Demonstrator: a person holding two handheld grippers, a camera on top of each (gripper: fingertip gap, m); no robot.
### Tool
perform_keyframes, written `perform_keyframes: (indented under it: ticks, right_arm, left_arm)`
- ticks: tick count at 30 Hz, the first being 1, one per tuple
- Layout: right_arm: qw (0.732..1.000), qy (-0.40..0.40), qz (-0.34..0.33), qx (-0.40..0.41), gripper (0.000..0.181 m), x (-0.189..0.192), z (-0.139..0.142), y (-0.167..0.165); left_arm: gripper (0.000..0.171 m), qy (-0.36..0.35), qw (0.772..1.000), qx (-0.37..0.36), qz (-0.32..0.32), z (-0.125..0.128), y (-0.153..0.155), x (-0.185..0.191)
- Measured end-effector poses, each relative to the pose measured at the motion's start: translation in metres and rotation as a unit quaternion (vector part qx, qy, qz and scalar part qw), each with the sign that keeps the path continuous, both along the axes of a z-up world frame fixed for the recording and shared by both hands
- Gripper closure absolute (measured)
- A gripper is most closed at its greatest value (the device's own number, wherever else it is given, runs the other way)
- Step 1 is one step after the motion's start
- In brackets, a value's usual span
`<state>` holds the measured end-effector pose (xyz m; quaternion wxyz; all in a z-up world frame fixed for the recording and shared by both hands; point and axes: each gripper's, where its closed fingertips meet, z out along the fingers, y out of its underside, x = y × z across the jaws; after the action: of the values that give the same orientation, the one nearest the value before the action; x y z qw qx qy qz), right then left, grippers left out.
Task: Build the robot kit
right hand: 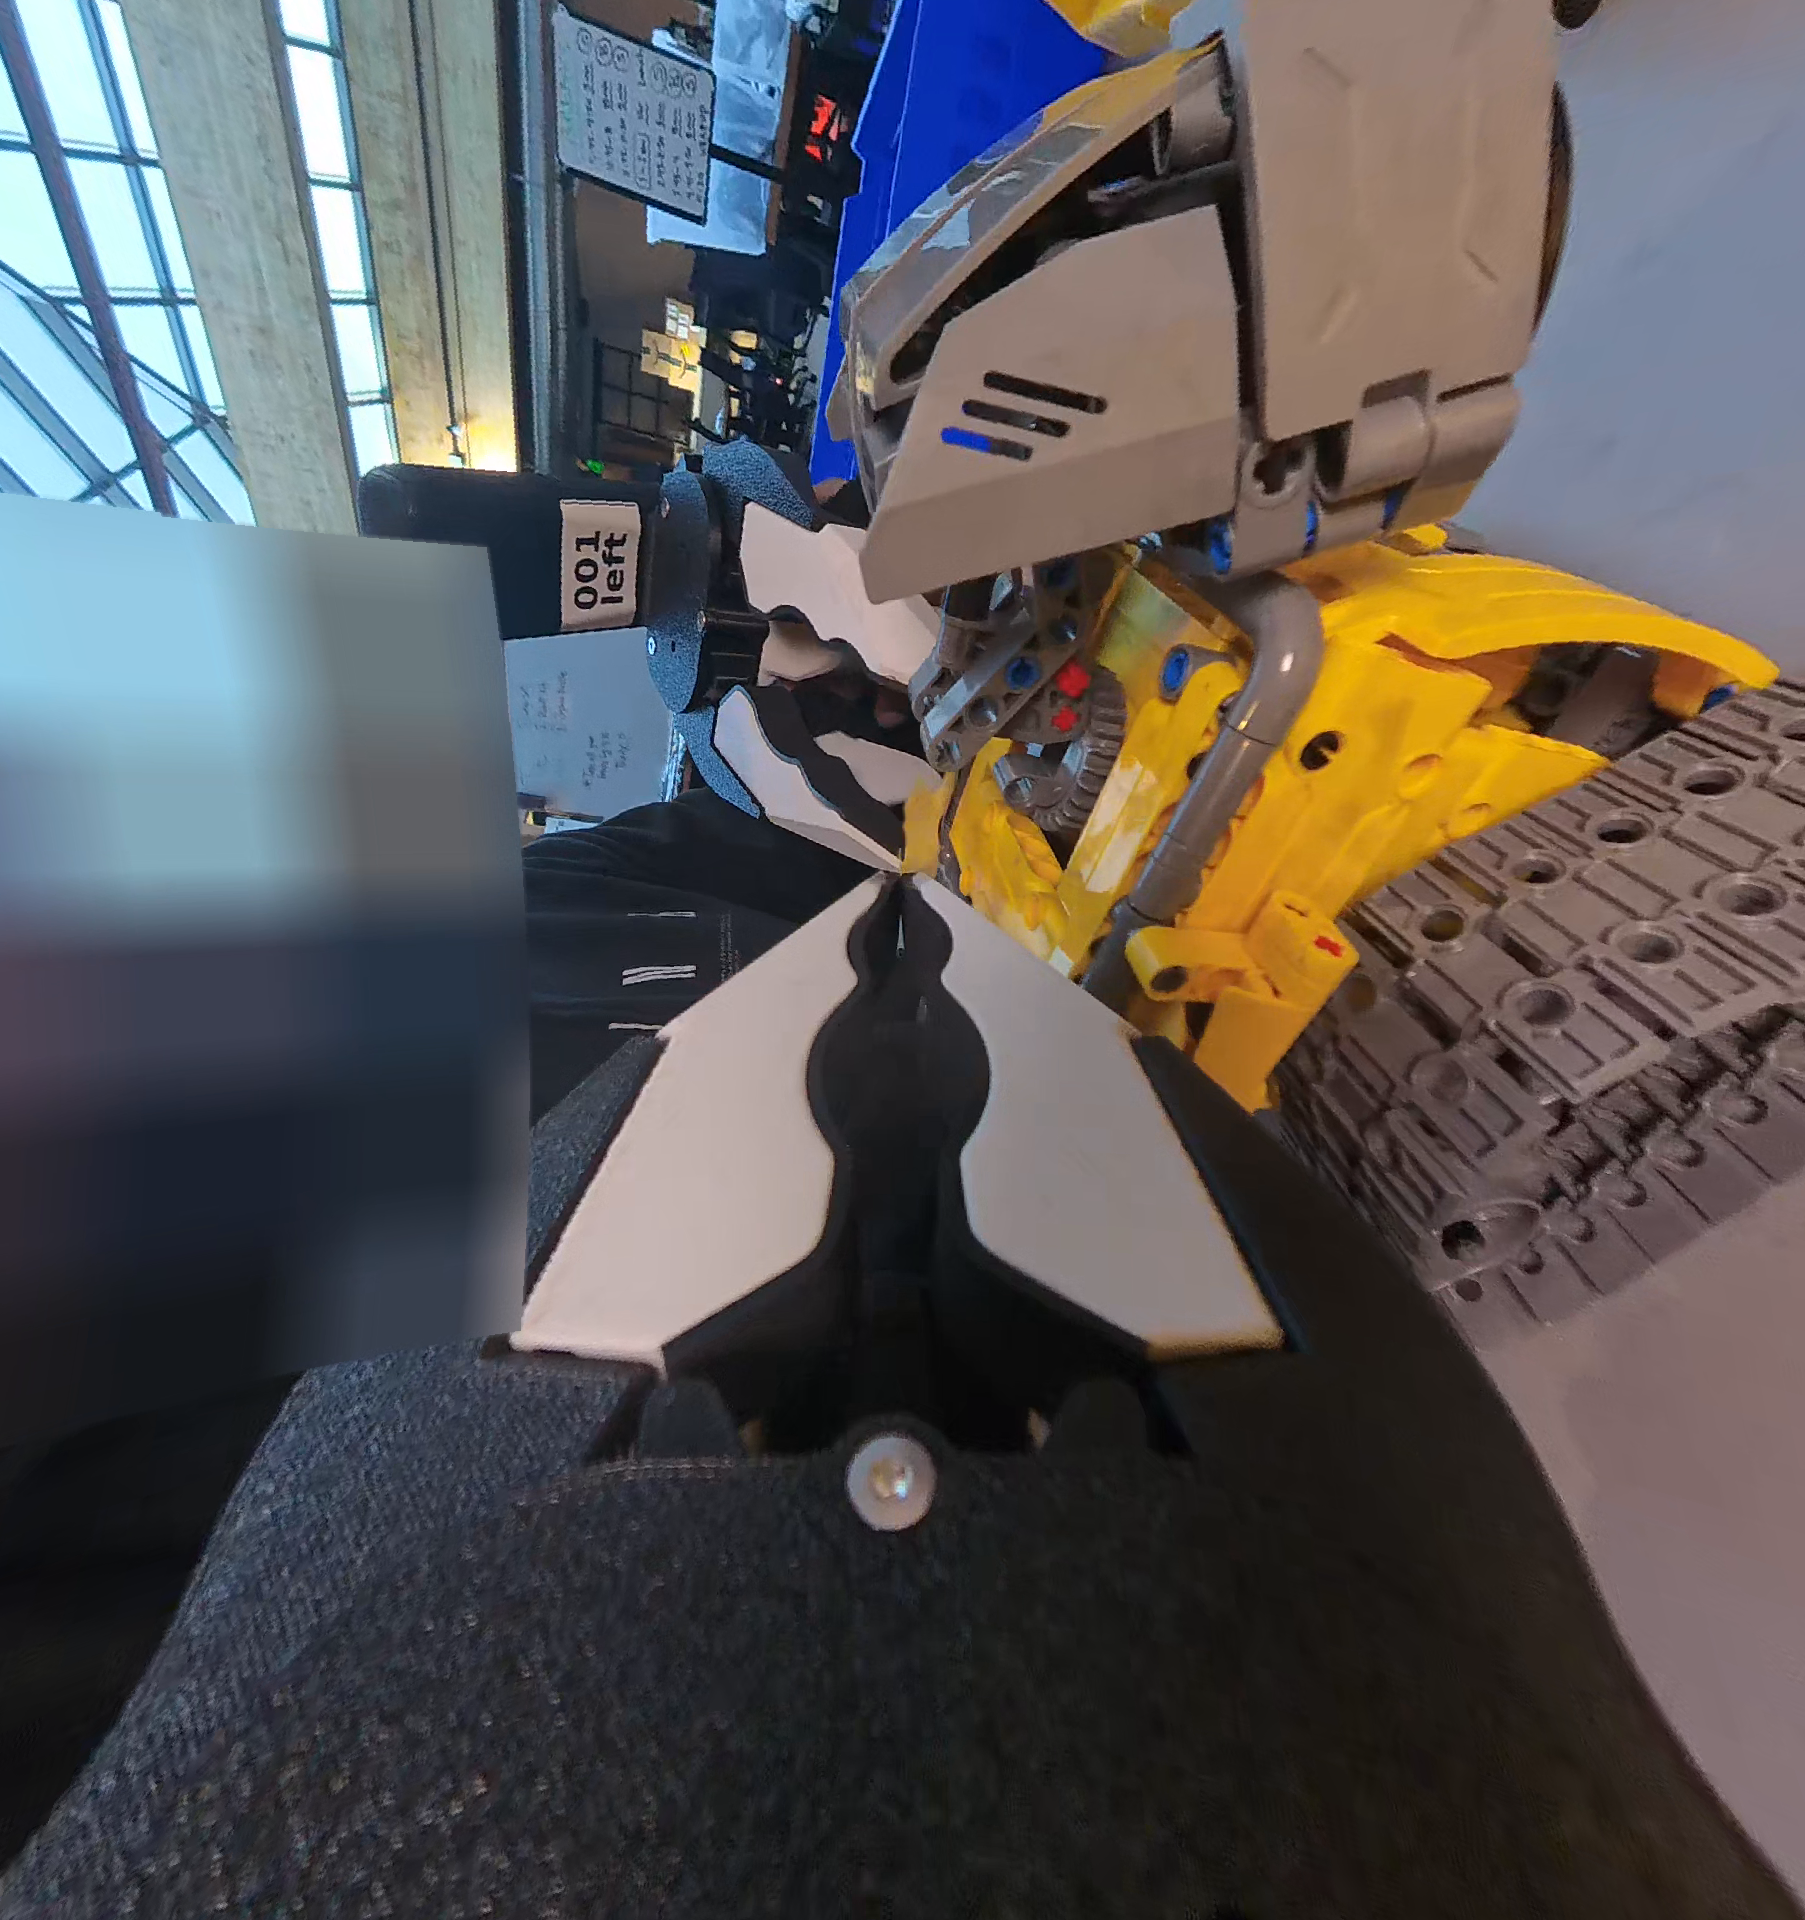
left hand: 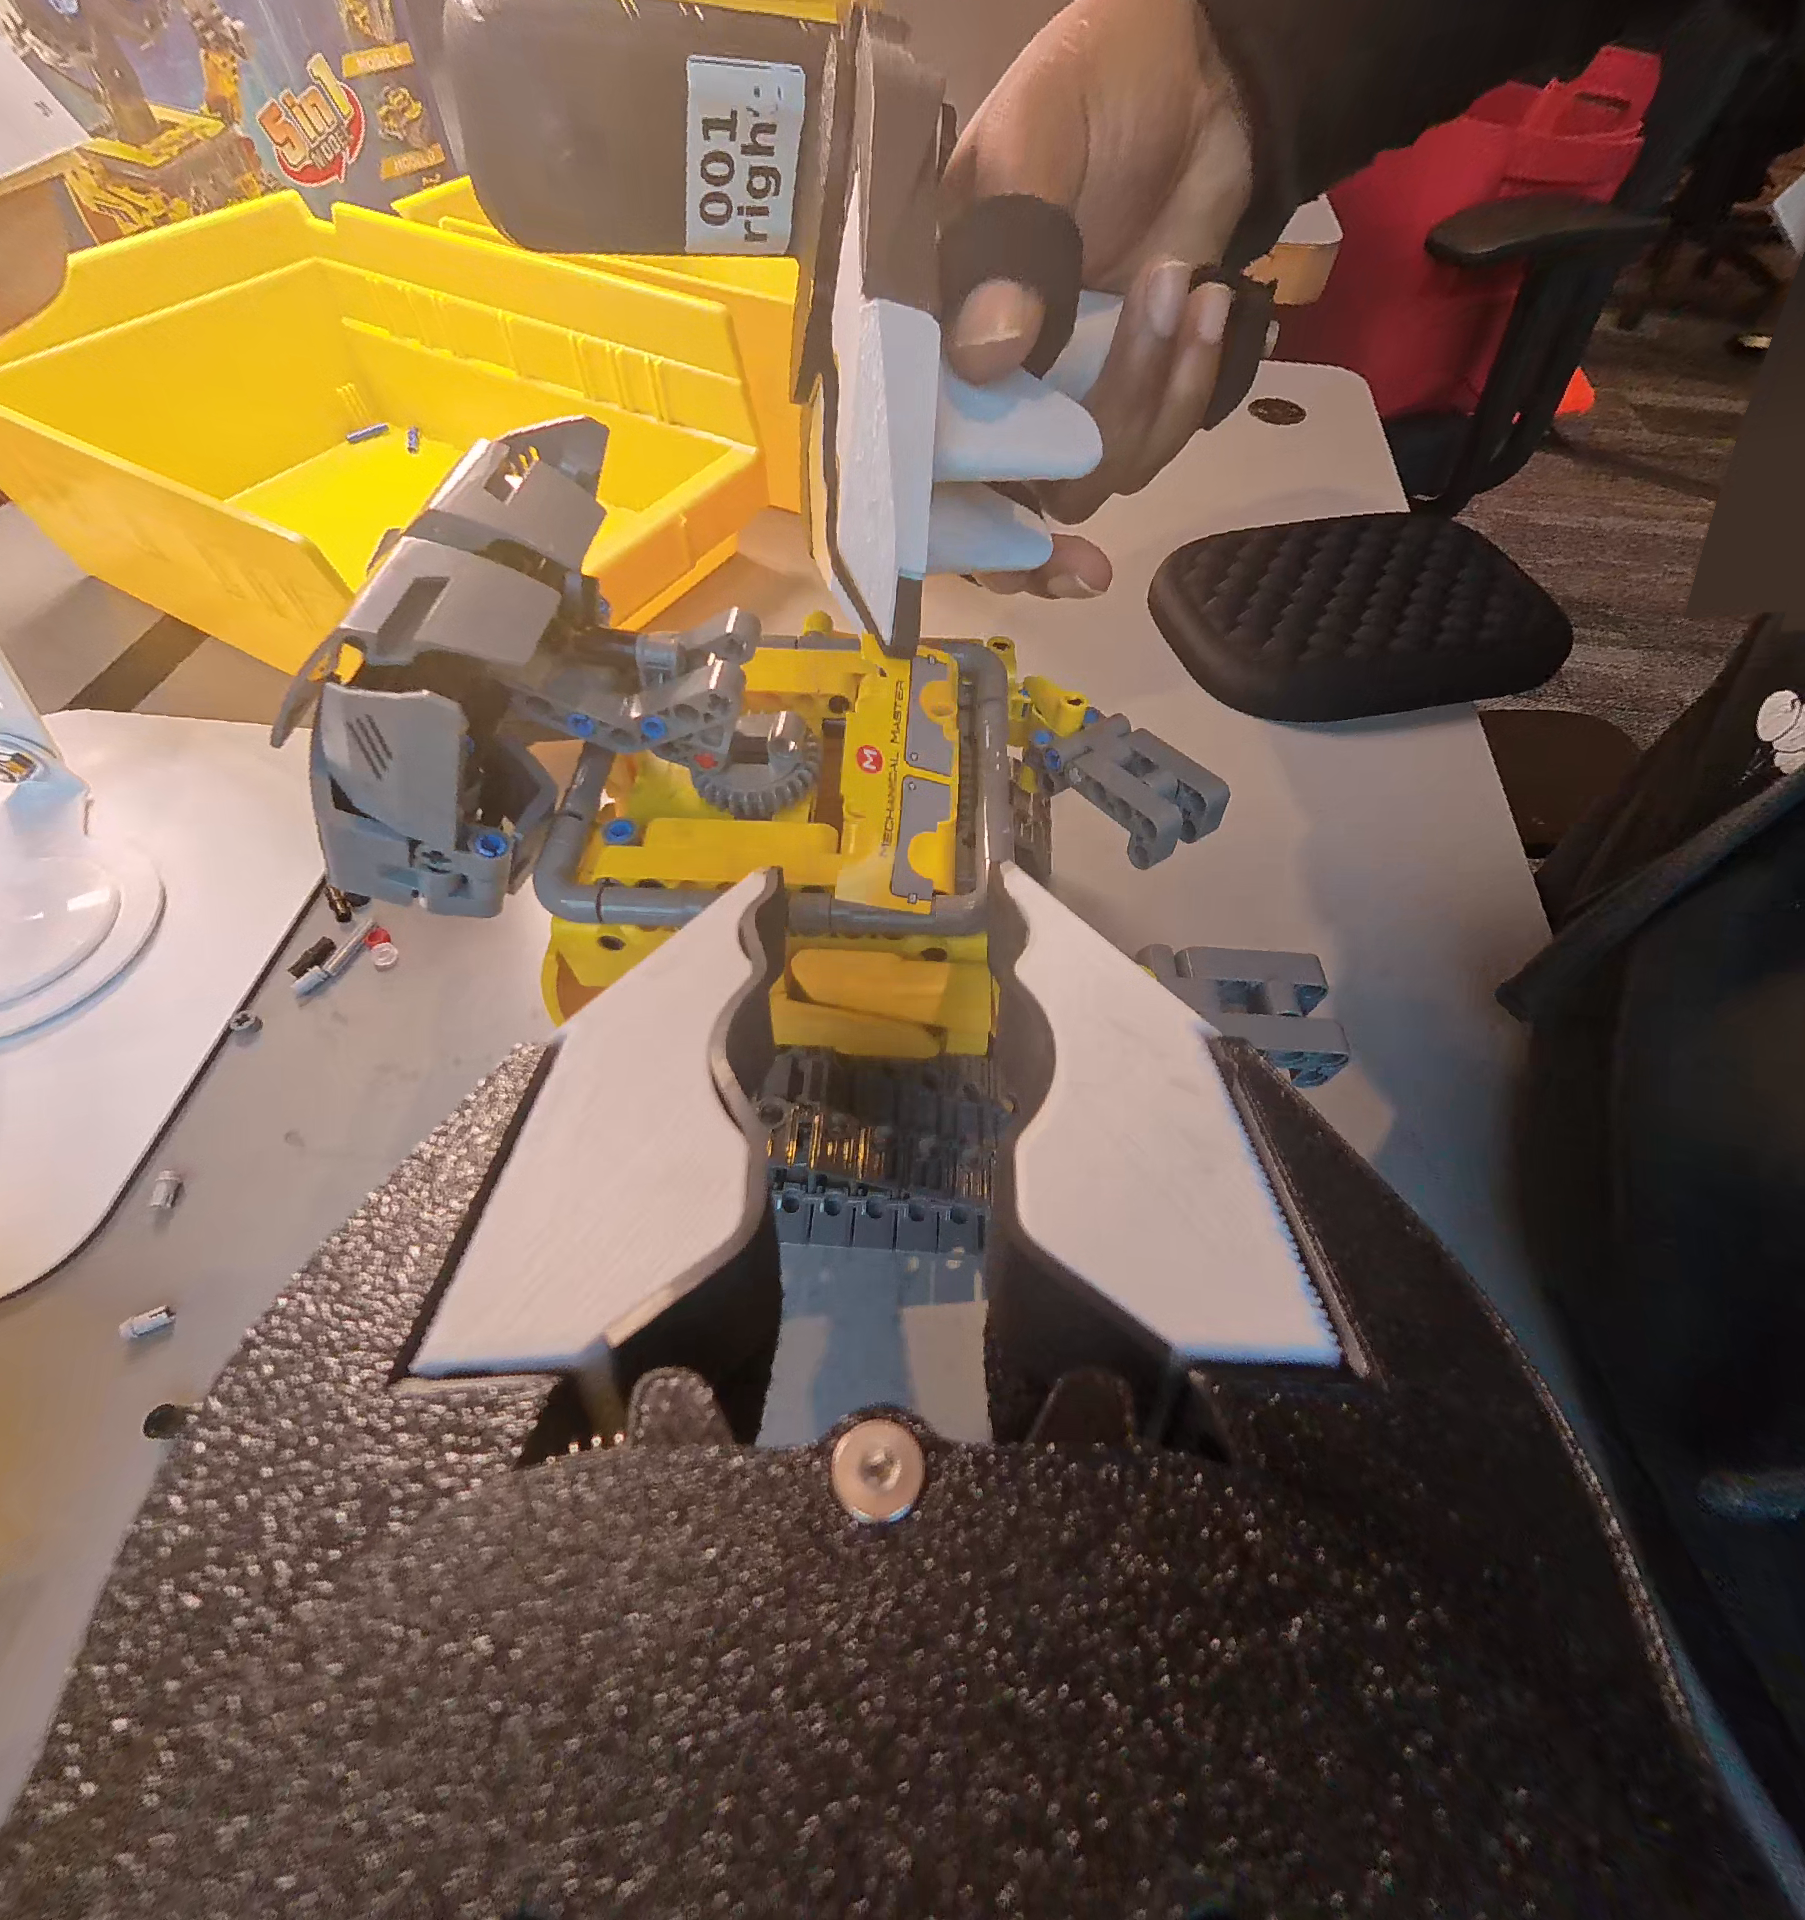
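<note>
A yellow and grey building-brick model point(left hand: 877, 748) stands on the grey table point(left hand: 1345, 883). It has a grey shell arm point(left hand: 441, 644) and grey tracks point(left hand: 877, 1143). My left gripper point(left hand: 882, 894) is closed on the model's yellow body from the near side, one finger on each flank. My right gripper point(left hand: 893, 623) comes down from above, held by a person's hand point(left hand: 1085, 208). Its tips rest on the model's top edge. In the right wrist view my right gripper point(right hand: 900, 883) has its tips together against the yellow model point(right hand: 1345, 727). I see nothing between them.
Yellow bins point(left hand: 358, 395) stand behind the model, with a printed box point(left hand: 254, 104) beyond them. A white stand base point(left hand: 25, 914) is at the left. Small loose parts point(left hand: 347, 951) and grey beam pieces point(left hand: 1251, 997) lie beside the model. A black chair armrest point(left hand: 1355, 613) is at the right. The left gripper's tips are roughly 4 cm from the right gripper's.
</note>
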<state>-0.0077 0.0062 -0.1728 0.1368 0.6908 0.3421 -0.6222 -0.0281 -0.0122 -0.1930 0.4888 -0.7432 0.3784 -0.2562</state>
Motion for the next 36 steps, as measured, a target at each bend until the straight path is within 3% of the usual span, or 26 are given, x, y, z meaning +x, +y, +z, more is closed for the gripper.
perform_keyframes:
  ticks: [1, 36]
  right_arm:
    - [1.000, -0.001, 0.000, 0.000, 0.181, 0.001, -0.001, 0.000]
    - [1.000, -0.022, -0.011, 0.012, 0.181, 0.008, -0.011, 0.008]
  left_arm:
    - [0.134, 0.000, 1.000, 0.000, 0.000, 0.000, 0.000, 0.000]
    - [0.134, -0.007, 1.000, -0.002, 0.000, 0.000, 0.000, 0.001]
